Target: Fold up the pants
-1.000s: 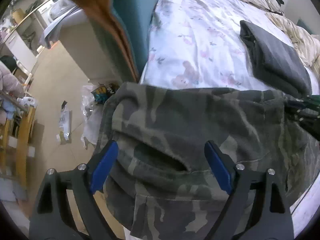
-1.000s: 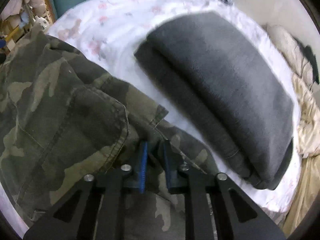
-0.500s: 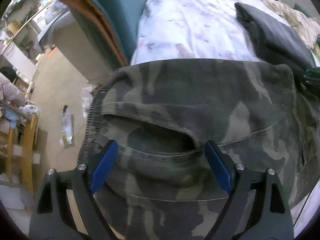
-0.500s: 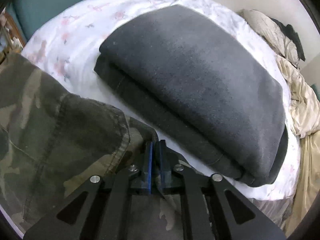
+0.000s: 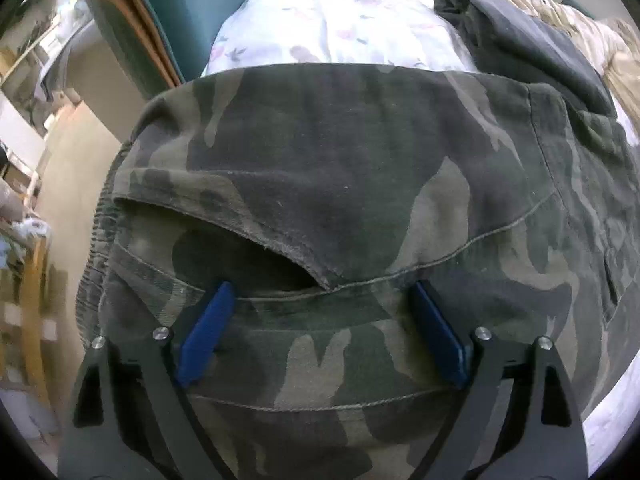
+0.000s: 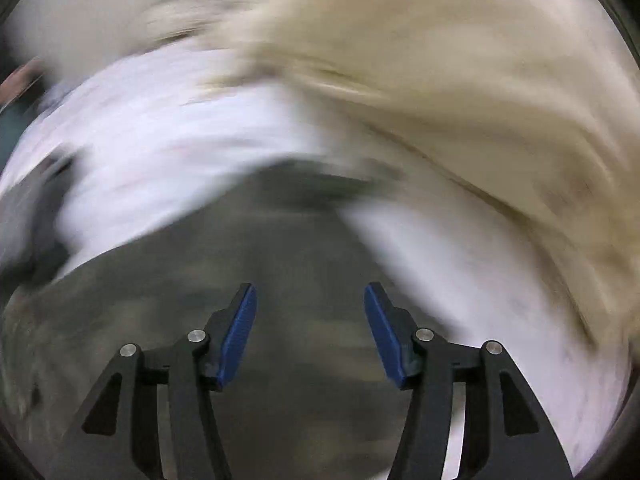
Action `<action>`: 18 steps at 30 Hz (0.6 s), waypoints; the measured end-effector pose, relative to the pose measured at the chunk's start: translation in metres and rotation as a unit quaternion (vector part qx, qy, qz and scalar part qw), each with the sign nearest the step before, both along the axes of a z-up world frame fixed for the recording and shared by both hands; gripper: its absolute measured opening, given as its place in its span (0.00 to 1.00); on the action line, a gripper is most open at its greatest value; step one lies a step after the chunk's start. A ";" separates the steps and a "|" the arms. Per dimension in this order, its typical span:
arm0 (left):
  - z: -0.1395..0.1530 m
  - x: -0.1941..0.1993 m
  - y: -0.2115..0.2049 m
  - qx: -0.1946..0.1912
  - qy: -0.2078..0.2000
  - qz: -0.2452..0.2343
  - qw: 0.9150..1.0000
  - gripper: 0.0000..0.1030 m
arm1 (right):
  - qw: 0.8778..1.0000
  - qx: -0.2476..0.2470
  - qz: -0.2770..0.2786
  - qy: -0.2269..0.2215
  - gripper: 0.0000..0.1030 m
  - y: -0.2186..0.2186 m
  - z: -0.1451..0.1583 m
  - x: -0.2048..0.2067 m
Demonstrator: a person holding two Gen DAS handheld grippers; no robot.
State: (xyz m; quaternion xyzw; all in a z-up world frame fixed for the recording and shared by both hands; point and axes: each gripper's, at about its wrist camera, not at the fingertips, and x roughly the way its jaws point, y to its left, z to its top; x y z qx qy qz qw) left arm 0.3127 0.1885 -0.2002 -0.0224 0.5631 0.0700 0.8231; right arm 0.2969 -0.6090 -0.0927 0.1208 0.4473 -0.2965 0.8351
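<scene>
Camouflage pants [image 5: 360,168] (no readable label) beneath both parted jaws.

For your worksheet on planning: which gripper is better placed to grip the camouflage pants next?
Left. The left gripper hangs open and steady right at the camouflage pants; the right gripper, also open, shows a motion-blurred view.

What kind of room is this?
Probably a bedroom. The camo pants lie on a bed with a flowery white sheet, a rumpled beige blanket beside it, and another folded dark garment.
</scene>
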 end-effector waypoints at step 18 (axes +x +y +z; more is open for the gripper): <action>-0.002 0.001 -0.004 0.012 0.002 -0.010 1.000 0.88 | 0.999 0.037 0.001 0.002 0.04 -0.032 0.015 -0.060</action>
